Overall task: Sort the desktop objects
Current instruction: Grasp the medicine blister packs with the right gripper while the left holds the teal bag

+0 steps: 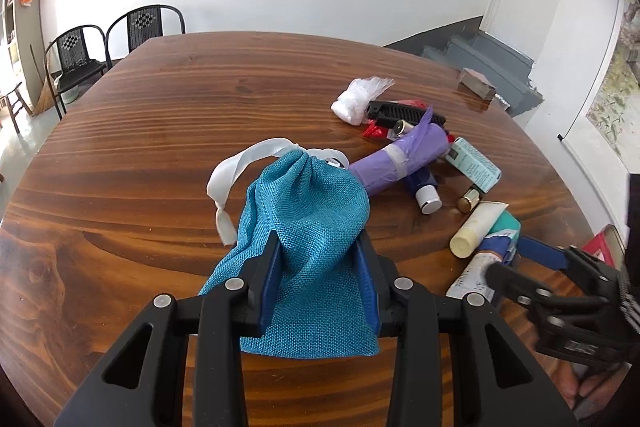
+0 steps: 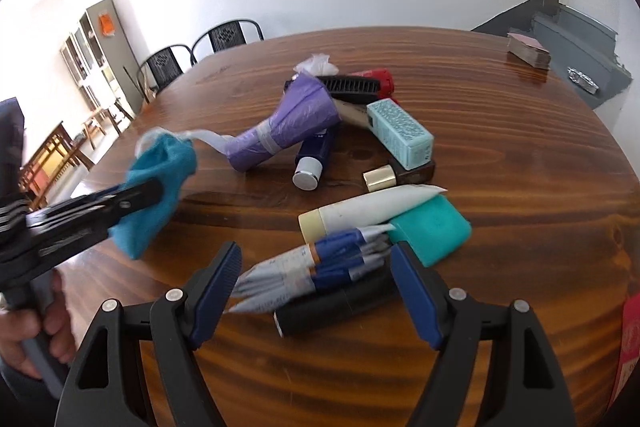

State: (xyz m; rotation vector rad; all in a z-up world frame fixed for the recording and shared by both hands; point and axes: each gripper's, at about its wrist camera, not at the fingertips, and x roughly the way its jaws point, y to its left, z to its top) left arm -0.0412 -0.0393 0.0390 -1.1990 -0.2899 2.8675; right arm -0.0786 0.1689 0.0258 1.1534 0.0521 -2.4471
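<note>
Left gripper (image 1: 318,267) is clamped on the teal drawstring pouch (image 1: 304,227), gripped low on the body with the cinched neck pointing away; the pouch is held clear of the wooden table (image 1: 160,107). Right gripper (image 2: 316,291) is spread wide with nothing pinched, its fingers straddling the blue-and-white tubes (image 2: 320,259) and a black cylinder (image 2: 332,307) without visible pad contact.

Risks, judged from this:
- Soft woven fabric is held by pad pressure alone, so slip is likely if the pouch is swung fast (the white ribbon (image 1: 236,179) hangs loose and could snag the purple roll (image 1: 396,159)).
- The tubes lie stacked against the cream tube (image 2: 368,207) and the teal case (image 2: 432,227); a closing pinch could grab two items at once or shove the neighbours aside.
- The two tools are close together; a collision is possible.

View differences: the pouch grip and pad placement are seen clearly only in the left wrist view; in the right wrist view the pouch is motion-blurred. The black cylinder is seen only from the right wrist.
</note>
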